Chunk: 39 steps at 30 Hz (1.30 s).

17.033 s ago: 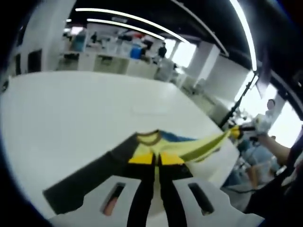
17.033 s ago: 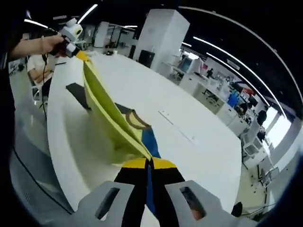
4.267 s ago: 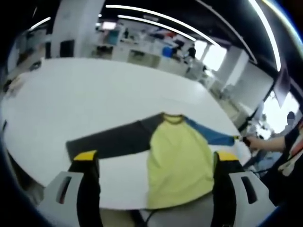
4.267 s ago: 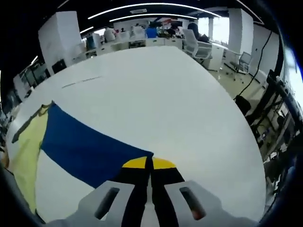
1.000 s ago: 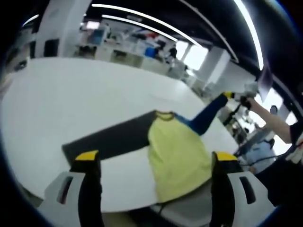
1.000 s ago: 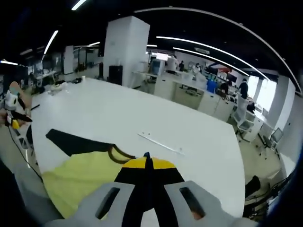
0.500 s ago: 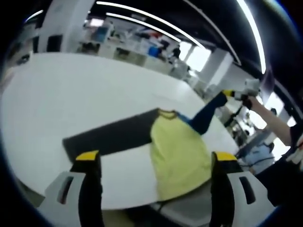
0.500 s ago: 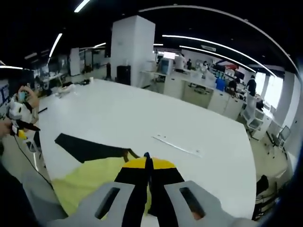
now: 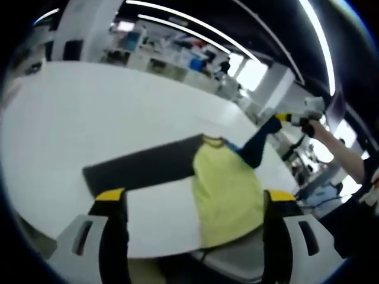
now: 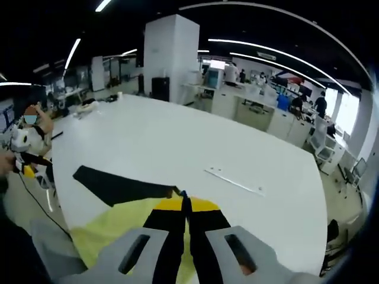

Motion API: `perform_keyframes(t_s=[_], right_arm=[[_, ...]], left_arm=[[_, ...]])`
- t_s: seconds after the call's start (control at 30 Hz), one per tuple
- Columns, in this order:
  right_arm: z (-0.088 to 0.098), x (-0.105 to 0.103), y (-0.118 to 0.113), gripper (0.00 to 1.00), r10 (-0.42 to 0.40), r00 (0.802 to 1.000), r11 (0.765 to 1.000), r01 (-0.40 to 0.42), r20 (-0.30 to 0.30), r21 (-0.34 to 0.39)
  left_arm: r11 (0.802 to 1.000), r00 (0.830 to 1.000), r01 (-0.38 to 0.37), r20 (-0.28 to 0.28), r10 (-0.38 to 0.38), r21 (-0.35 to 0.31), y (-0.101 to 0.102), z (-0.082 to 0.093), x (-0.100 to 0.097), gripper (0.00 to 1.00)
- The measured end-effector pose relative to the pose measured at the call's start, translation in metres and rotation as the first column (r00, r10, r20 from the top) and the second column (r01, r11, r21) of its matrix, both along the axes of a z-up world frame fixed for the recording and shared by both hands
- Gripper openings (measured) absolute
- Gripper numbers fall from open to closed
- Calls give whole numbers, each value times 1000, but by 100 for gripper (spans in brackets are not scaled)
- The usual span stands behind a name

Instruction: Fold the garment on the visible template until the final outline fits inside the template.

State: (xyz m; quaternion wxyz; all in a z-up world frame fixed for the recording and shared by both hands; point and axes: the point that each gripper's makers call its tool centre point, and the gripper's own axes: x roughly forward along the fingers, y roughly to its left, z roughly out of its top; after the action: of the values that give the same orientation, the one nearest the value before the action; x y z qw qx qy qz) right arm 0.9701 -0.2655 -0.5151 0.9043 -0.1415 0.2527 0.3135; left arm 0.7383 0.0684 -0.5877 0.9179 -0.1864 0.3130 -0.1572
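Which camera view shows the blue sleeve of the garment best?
The left gripper view. There the blue sleeve rises off the white table, clamped by the right gripper. The right gripper view shows almost none of it: its shut jaws cover it, with the yellow body and black sleeve beyond.

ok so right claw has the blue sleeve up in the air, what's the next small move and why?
Probably carry the blue sleeve inward and lay it across the yellow body. The right claw is shut on the sleeve's cuff and holds it lifted off the white table, while the black sleeve lies flat and spread out. The left claw is open and holds nothing.
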Motion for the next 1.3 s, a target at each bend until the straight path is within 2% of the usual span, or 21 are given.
perform_keyframes(t_s=[0.5,1.0,1.3], right_arm=[[-17,-1,44,2,32,999,999,-31,-32,27],[-50,10,78,2,34,994,997,-26,-107,68],[-78,13,92,2,27,989,998,-19,-146,55]], left_arm=[[1000,1000,13,-2,-13,2,3,-1,4,91],[1000,999,-9,-31,9,4,11,-11,-2,91],[1000,999,-16,-44,16,6,14,-15,-3,91]])
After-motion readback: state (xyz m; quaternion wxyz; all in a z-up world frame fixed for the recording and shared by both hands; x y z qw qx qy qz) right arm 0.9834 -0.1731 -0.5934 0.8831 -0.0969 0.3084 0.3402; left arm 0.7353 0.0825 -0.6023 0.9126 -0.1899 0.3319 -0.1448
